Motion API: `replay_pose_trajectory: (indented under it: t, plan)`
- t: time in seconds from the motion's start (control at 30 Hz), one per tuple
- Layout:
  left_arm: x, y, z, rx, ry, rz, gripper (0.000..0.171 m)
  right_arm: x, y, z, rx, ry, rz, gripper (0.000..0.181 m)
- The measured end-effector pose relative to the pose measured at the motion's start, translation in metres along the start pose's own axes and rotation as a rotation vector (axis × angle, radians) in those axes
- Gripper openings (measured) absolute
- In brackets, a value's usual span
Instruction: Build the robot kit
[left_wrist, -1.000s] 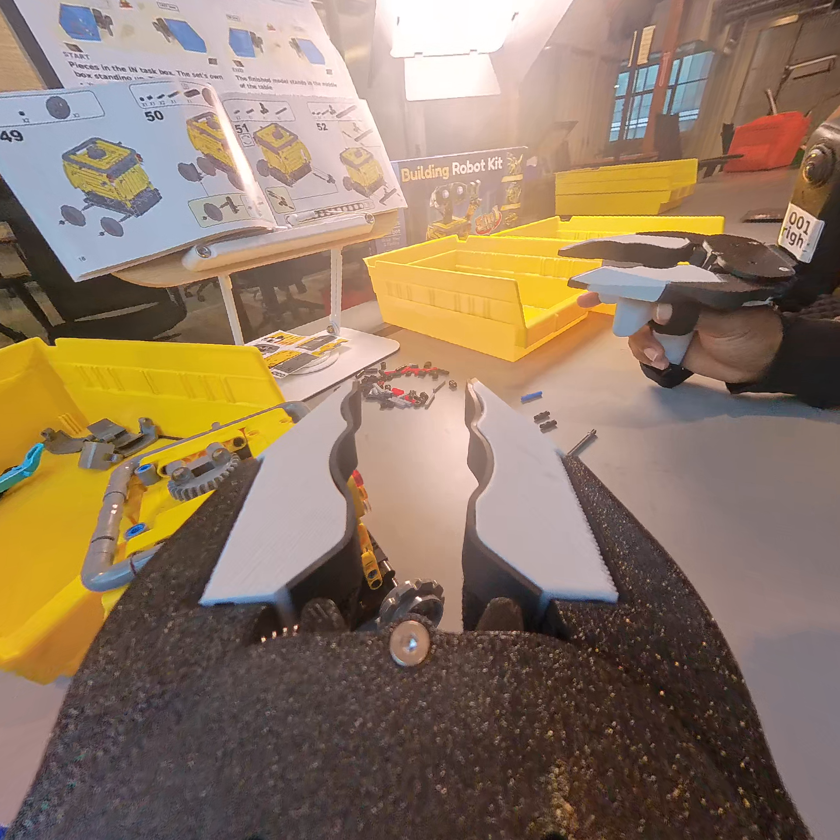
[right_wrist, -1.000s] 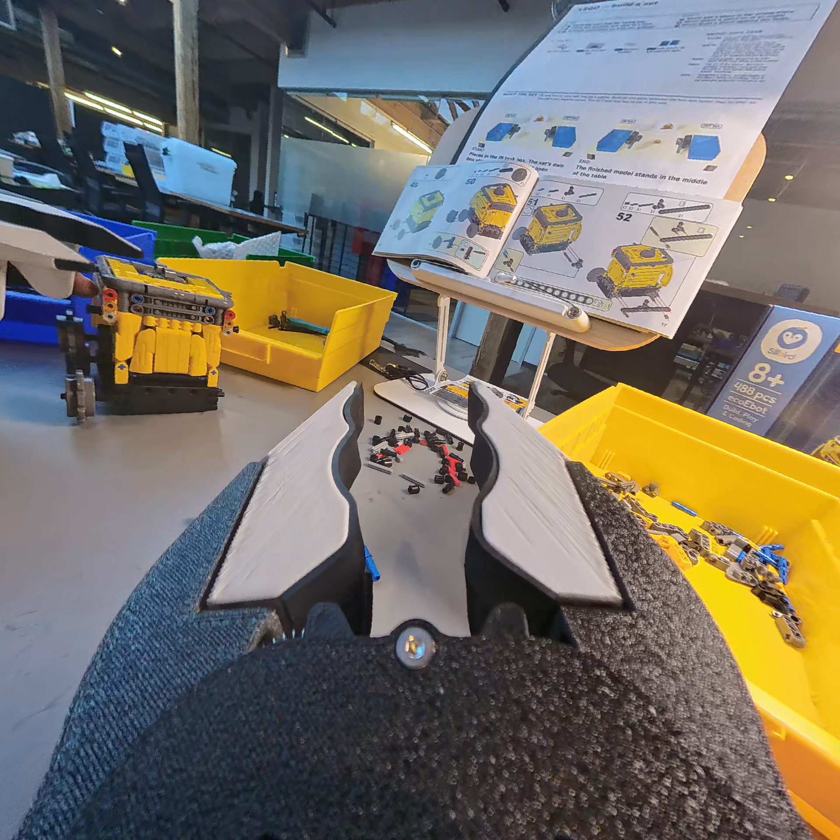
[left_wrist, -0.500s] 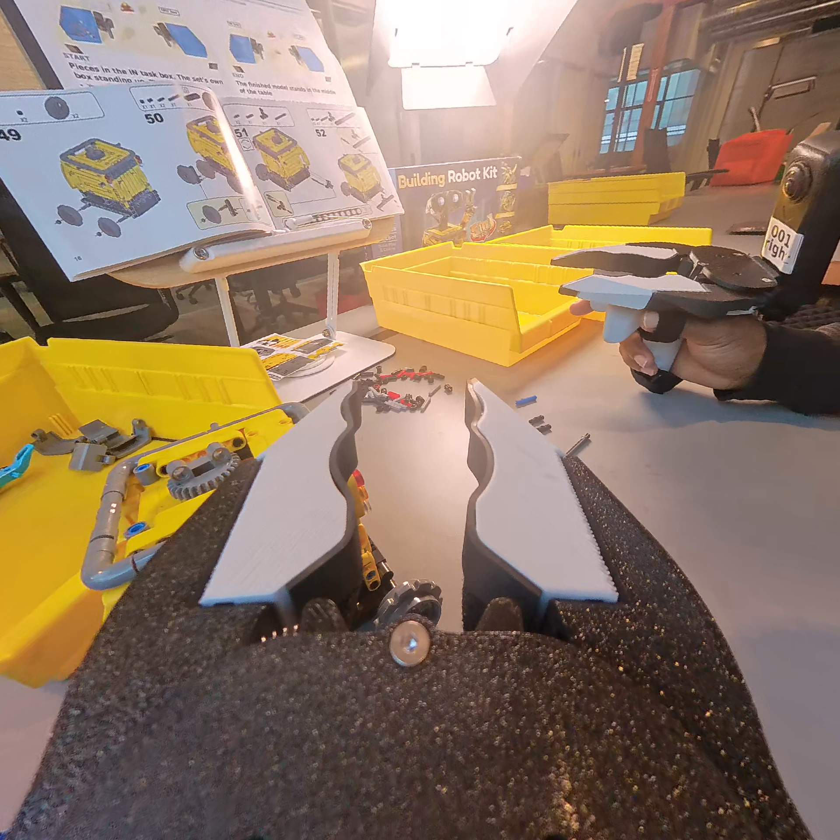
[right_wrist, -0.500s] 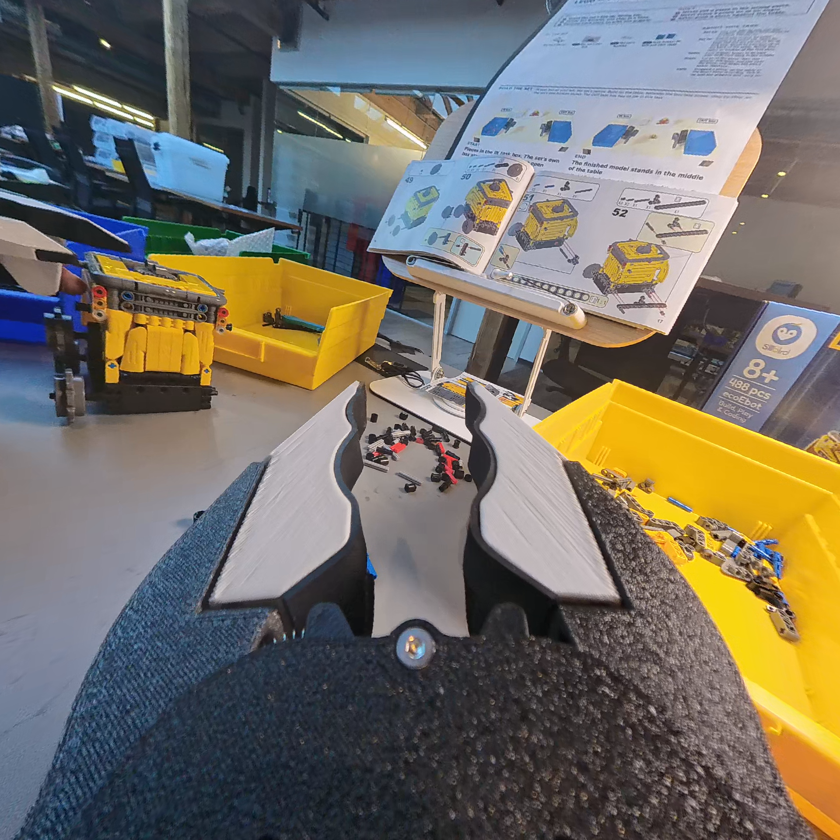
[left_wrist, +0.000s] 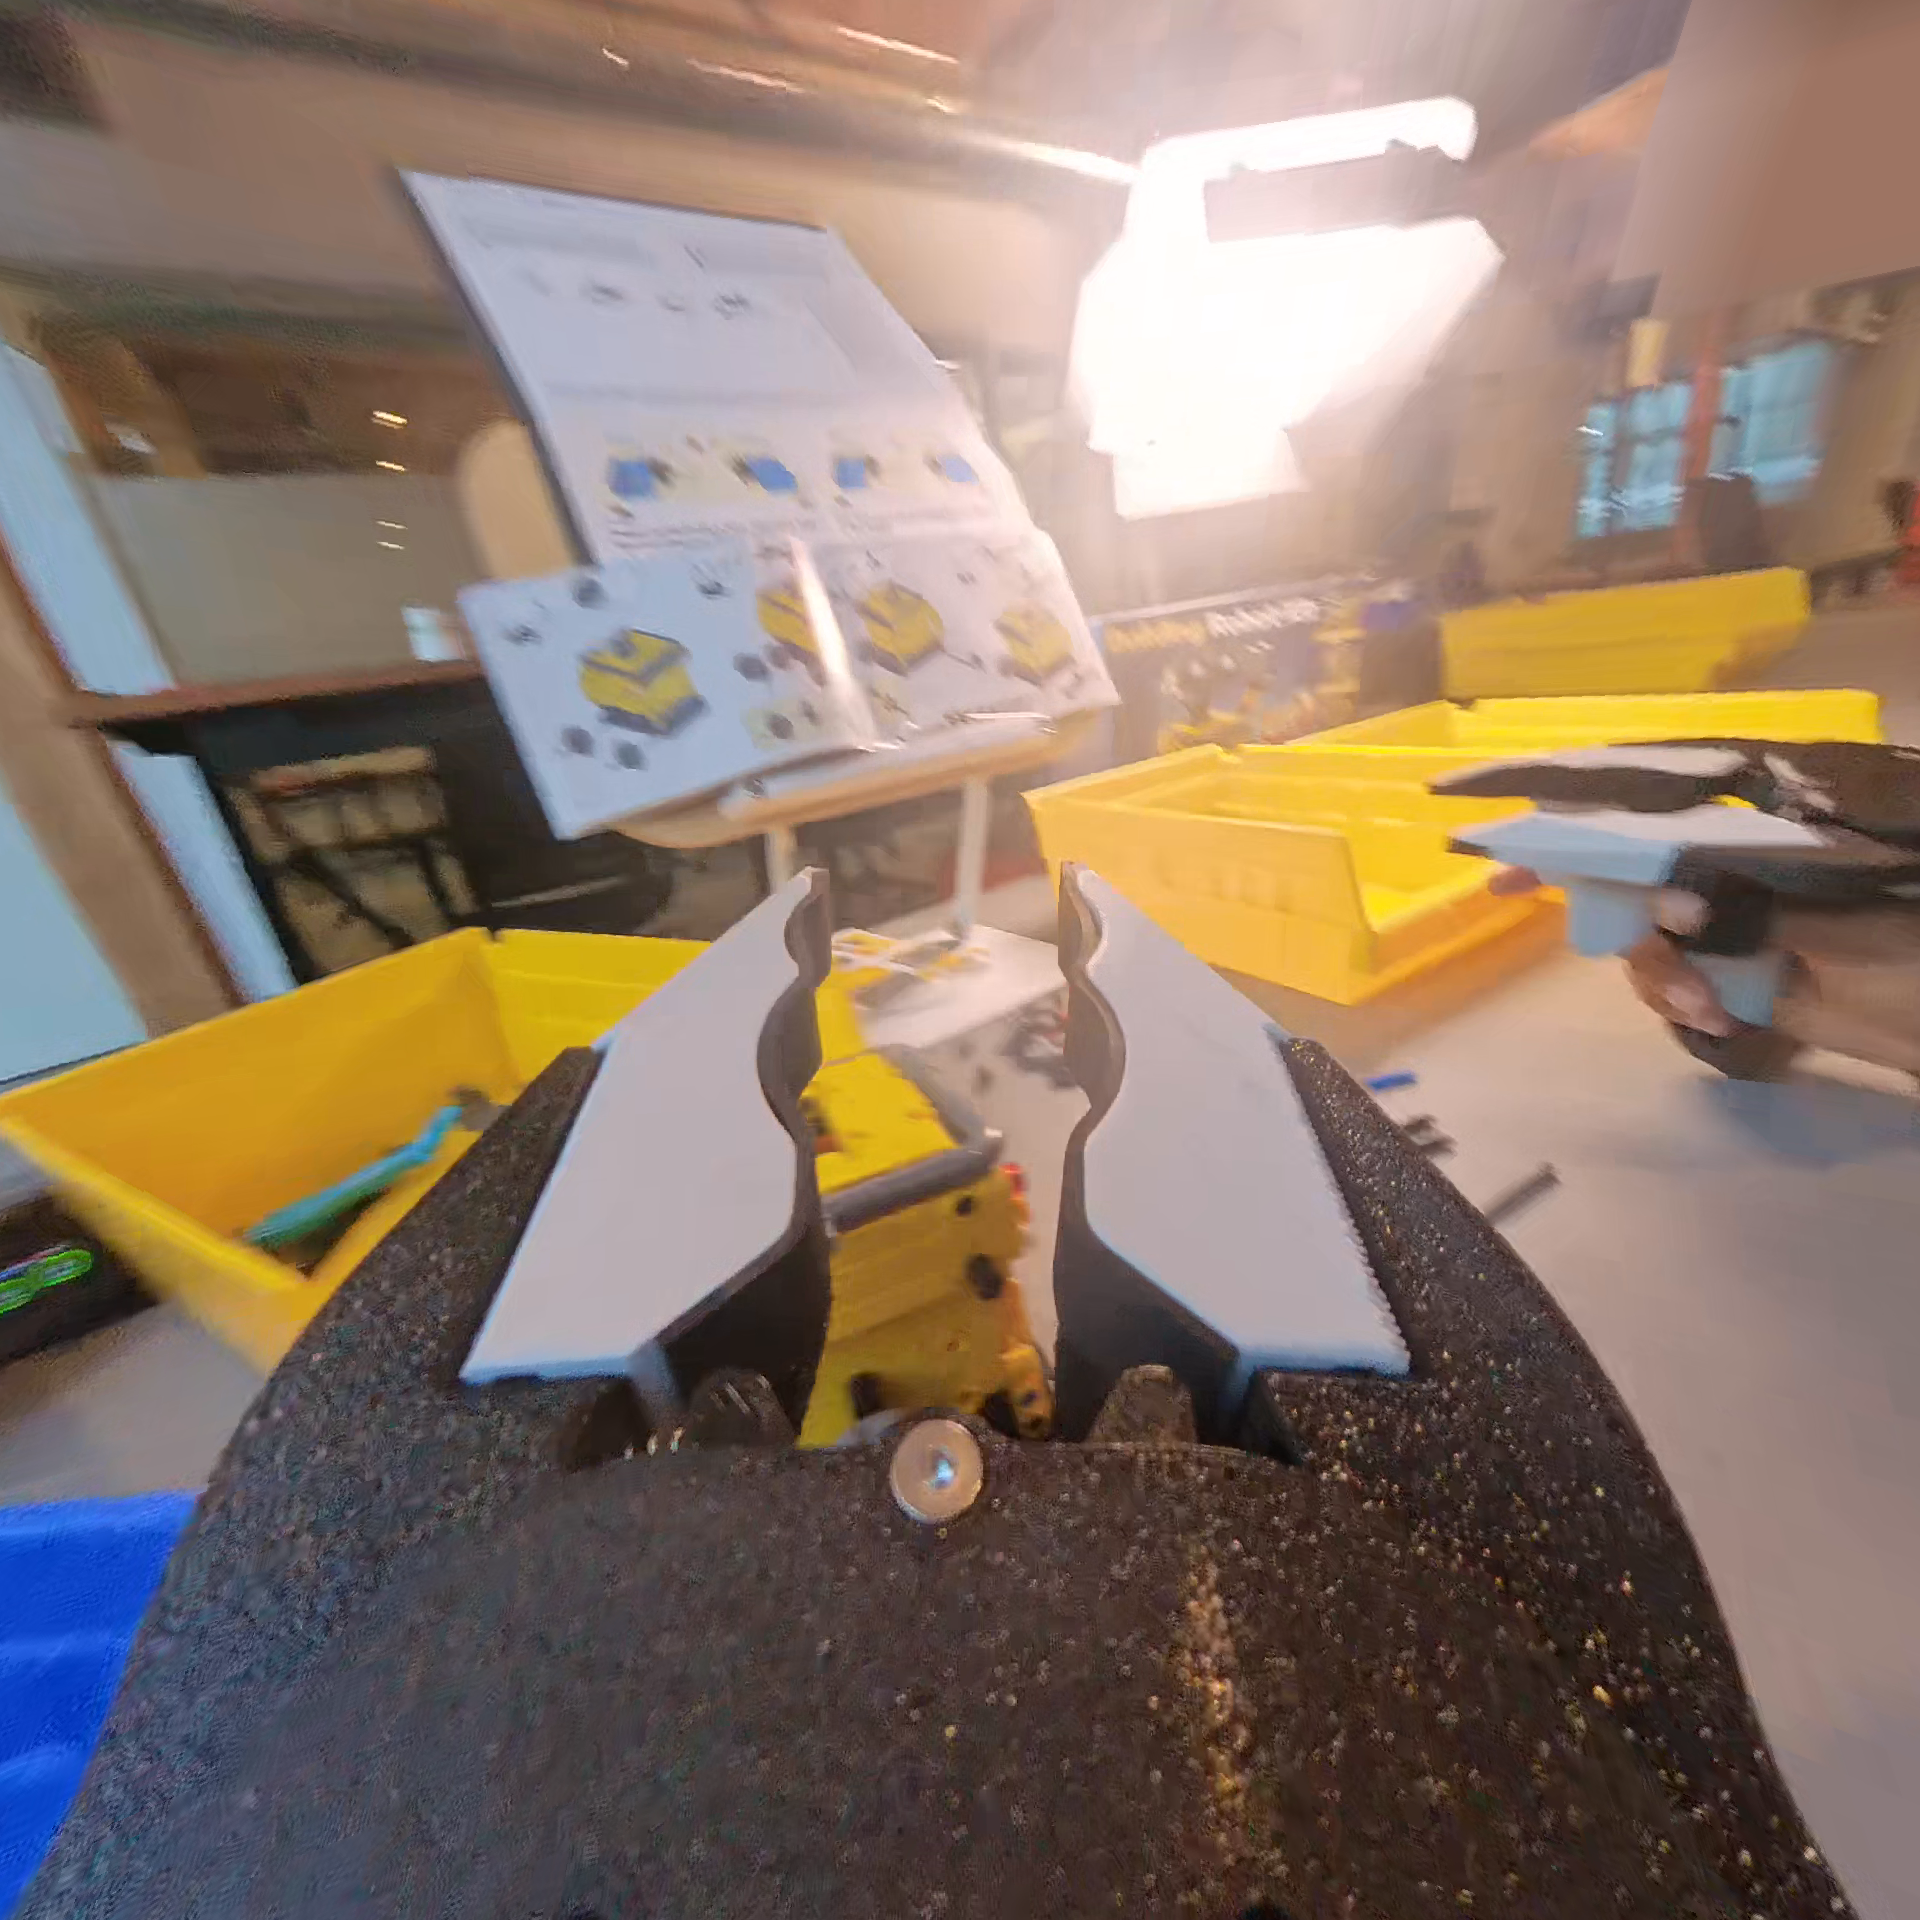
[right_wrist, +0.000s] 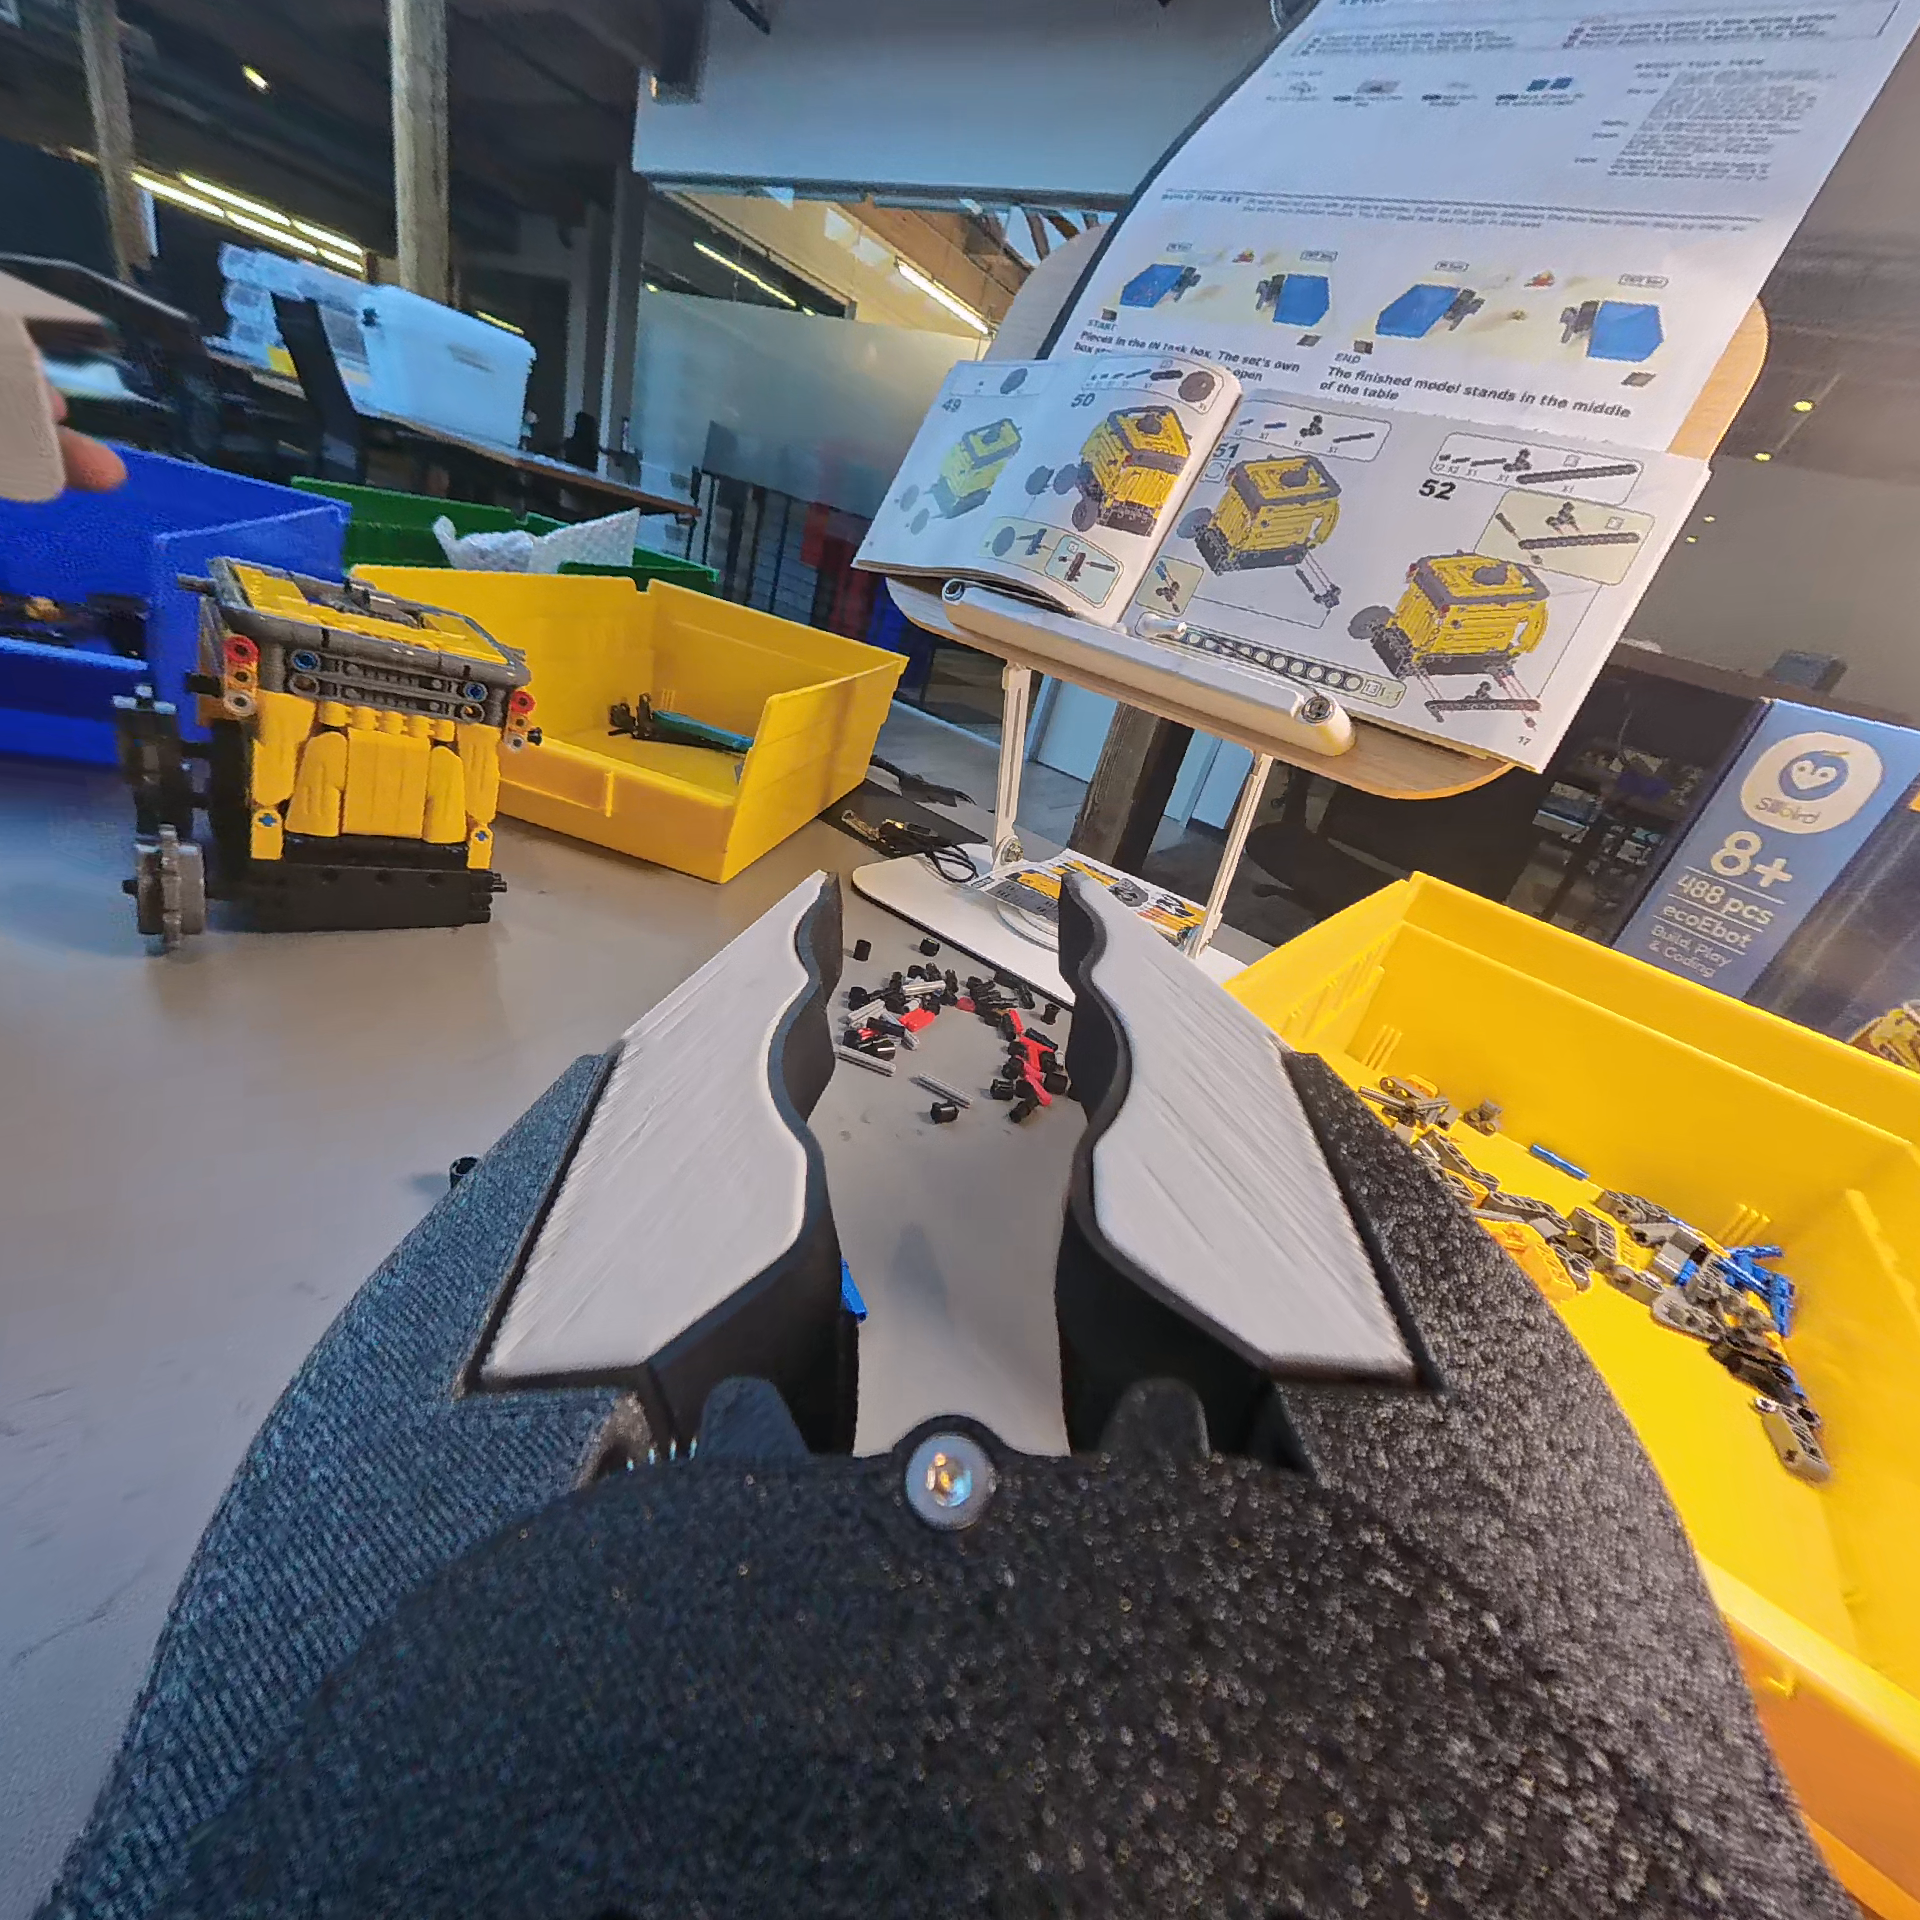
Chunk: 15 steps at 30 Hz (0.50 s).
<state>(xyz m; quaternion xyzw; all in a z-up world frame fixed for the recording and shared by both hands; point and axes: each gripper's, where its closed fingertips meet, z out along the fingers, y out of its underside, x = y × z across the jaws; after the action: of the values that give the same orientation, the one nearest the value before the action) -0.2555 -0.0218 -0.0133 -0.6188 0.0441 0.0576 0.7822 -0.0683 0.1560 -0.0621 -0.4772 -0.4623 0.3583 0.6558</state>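
Observation:
A yellow and black brick model vehicle (right_wrist: 353, 748) stands on the grey table (right_wrist: 260, 1143) at the left. In the blurred left wrist view it (left_wrist: 914, 1226) lies below and between the fingers of my left gripper (left_wrist: 940, 904), which is open, empty and raised above it. Only an edge of the left gripper (right_wrist: 21, 416) shows at the far left of the right wrist view, apart from the model. My right gripper (right_wrist: 948, 904) is open and empty, low over the table, pointing at a pile of small black, red and grey pieces (right_wrist: 956, 1039). It also shows in the left wrist view (left_wrist: 1558, 821).
An open instruction booklet on a stand (right_wrist: 1299, 540) rises behind the pile. A yellow bin (right_wrist: 1558, 1091) with several loose parts is at the right, another yellow bin (right_wrist: 707, 707) sits behind the model, and a blue bin (right_wrist: 104, 540) is at the far left. A kit box (right_wrist: 1766, 831) stands at the back right. One gripper's finger ends stand about 25 cm off the other's.
My left gripper has lifted up and back from the model, which now shows between its fingers; its view is blurred by motion. My right gripper has hardly moved. Both stay open.

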Motion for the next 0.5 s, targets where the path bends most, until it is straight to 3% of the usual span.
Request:
replay_pose_trajectory:
  t: [0.07, 0.17, 0.37, 0.5]
  plan:
    - [-0.028, -0.004, -0.01, 0.002, -0.103, -0.02, 0.052, 0.0, 0.0, 0.0, 0.0, 0.001, 0.003, 0.041]
    - [-0.051, 0.016, -0.018, -0.122, -0.157, -0.08, 0.086, 0.001, 0.0, 0.0, -0.002, -0.001, 0.007, 0.041]
    - [-0.037, 0.067, -0.013, -0.379, -0.169, -0.106, 0.126, -0.002, 0.001, 0.0, -0.005, -0.013, 0.004, 0.04]
    - [-0.031, 0.088, 0.001, -0.493, -0.2, -0.129, 0.132, -0.006, 0.002, 0.001, -0.013, -0.025, -0.02, 0.038]
